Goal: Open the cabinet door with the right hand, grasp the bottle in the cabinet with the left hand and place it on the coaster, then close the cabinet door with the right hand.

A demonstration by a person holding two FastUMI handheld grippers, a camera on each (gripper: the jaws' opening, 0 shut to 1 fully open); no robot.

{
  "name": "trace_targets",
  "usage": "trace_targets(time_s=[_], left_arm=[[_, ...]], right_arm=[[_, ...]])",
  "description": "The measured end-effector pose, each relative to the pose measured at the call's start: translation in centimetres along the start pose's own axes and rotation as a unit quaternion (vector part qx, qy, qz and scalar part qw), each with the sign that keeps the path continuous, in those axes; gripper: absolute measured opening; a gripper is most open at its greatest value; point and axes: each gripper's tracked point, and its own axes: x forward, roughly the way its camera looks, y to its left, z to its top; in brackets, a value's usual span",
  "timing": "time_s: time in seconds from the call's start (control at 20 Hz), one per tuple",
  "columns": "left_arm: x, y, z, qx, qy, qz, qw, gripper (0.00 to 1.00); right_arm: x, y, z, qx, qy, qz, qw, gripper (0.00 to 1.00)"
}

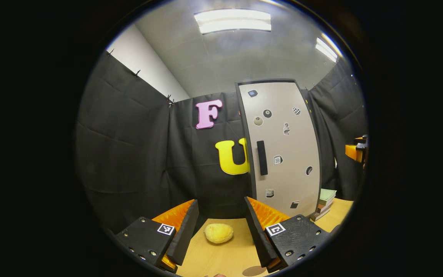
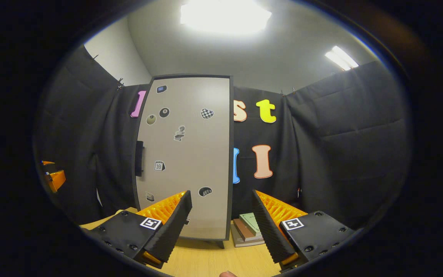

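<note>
A tall pale cabinet [image 1: 283, 146] with a closed door stands at the back of the wooden table; its dark handle [image 1: 262, 157] runs down the door's left side. In the right gripper view the same cabinet [image 2: 185, 154] rises ahead, with the handle [image 2: 139, 157] at its left edge. My left gripper [image 1: 221, 209] is open and holds nothing, well short of the cabinet. My right gripper [image 2: 221, 200] is open too, in front of the door's lower right part. A brown round coaster [image 1: 254, 271] lies on the table near the left gripper. The closed door hides the bottle.
A yellow lumpy object [image 1: 219, 233] lies on the table between the left gripper's fingers. A stack of books [image 1: 324, 204] lies right of the cabinet, also seen as books [image 2: 249, 229] in the right gripper view. The other gripper [image 1: 356, 152] shows at the far right.
</note>
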Motion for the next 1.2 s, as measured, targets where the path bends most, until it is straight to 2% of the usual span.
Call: trace_targets(time_s=[0.7,1.2], left_arm=[[-1.7,7.0,-1.9,0.004,0.018,0.056,0.998,0.68],[-3.7,13.0,-2.4,0.022,0.024,0.108,0.994,0.68]], right_arm=[[6.4,10.5,1.6,0.016,0.007,0.089,0.996,0.98],[10.4,17.8,3.6,0.028,-0.003,0.134,0.991,0.98]])
